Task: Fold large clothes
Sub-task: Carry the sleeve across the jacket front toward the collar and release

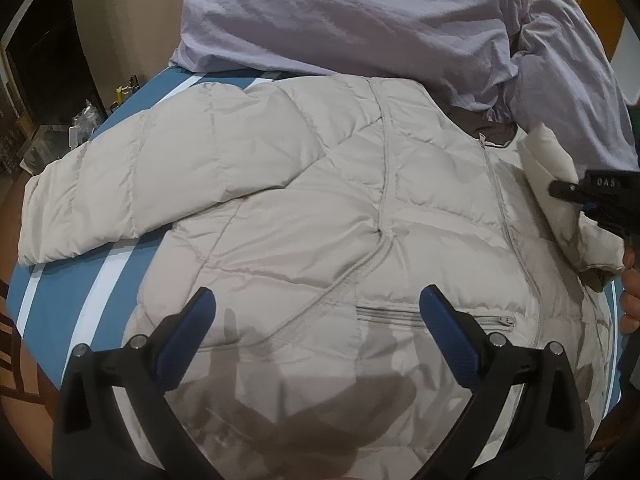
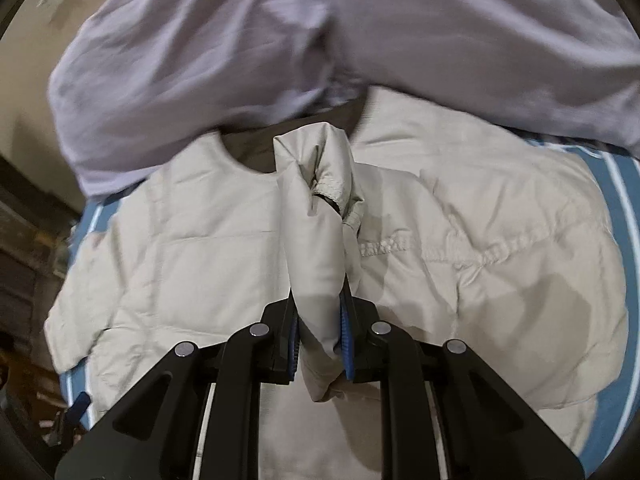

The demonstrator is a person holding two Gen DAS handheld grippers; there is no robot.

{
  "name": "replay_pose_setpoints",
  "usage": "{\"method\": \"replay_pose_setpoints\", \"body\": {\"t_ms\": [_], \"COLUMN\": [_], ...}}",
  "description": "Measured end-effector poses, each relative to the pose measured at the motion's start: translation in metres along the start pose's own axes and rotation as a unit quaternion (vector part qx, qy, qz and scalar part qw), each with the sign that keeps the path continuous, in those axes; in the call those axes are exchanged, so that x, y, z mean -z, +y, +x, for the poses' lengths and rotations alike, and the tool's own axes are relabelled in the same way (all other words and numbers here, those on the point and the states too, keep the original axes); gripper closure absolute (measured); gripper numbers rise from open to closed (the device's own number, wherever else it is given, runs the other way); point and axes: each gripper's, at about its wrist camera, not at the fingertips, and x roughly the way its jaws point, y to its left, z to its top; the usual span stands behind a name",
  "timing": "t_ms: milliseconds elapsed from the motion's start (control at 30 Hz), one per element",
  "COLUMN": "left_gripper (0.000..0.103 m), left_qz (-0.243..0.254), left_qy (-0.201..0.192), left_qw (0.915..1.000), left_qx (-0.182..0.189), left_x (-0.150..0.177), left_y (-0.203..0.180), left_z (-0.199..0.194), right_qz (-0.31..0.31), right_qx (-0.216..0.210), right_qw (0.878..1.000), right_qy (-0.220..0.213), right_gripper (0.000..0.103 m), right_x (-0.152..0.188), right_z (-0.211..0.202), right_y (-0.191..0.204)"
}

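Note:
A cream quilted puffer jacket lies front up on a blue bed cover with white stripes, zipper shut, its left sleeve spread out to the left. My left gripper is open and empty, hovering over the jacket's lower front near the pocket zipper. My right gripper is shut on the cuff end of the jacket's other sleeve and holds it up above the jacket body. It also shows in the left wrist view at the right edge.
A crumpled lilac blanket is heaped along the far side of the bed, touching the jacket's collar; it also shows in the right wrist view. Cluttered dark furniture stands beyond the bed's left edge.

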Motion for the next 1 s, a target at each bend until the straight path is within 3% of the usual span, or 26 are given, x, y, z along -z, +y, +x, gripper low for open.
{"method": "replay_pose_setpoints", "body": {"t_ms": [167,300,400,467,533,600,667,833,867,933,1000], "left_gripper": [0.002,0.002,0.002,0.002,0.002,0.002,0.002,0.002,0.002,0.002,0.002], "left_qz": [-0.013,-0.025,-0.032,-0.037,-0.043,-0.051,-0.061,-0.09,-0.093,-0.099,-0.11], "left_qy": [0.0,0.001,0.002,0.003,0.004,0.002,0.001,0.003,0.001,-0.001,-0.003], "left_qw": [0.9999,0.9997,0.9994,0.9992,0.9989,0.9986,0.998,0.9959,0.9956,0.995,0.9936], "left_qx": [-0.005,-0.008,-0.012,-0.015,-0.016,-0.017,-0.017,-0.009,-0.007,-0.013,-0.022], "left_x": [-0.001,-0.002,-0.004,-0.005,-0.007,-0.01,-0.013,-0.021,-0.023,-0.026,-0.031], "left_y": [0.011,0.02,0.027,0.032,0.039,0.047,0.057,0.085,0.09,0.101,0.114], "left_z": [0.001,0.002,0.003,0.003,0.003,0.003,0.004,0.007,0.007,0.007,0.007], "right_qz": [-0.009,-0.041,-0.059,-0.06,-0.057,-0.049,-0.033,-0.032,-0.043,-0.071,-0.099], "right_qx": [-0.027,-0.018,-0.016,-0.032,-0.047,-0.054,-0.036,0.025,0.036,0.061,0.095], "right_qw": [1.0,0.999,0.997,0.997,0.997,0.997,0.998,0.999,0.998,0.996,0.99], "right_qy": [0.006,0.031,0.042,0.039,0.018,-0.013,-0.029,-0.011,-0.006,-0.006,-0.013], "right_gripper": [0.086,0.085,0.078,0.066,0.055,0.055,0.054,0.054,0.05,0.035,0.03], "right_x": [0.002,0.016,0.022,0.02,0.015,0.008,0.002,0.006,0.01,0.02,0.031], "right_z": [0.01,0.028,0.034,0.024,0.009,-0.005,-0.006,0.018,0.025,0.036,0.049], "right_y": [0.023,0.034,0.039,0.039,0.036,0.03,0.02,0.01,0.014,0.025,0.035]}}
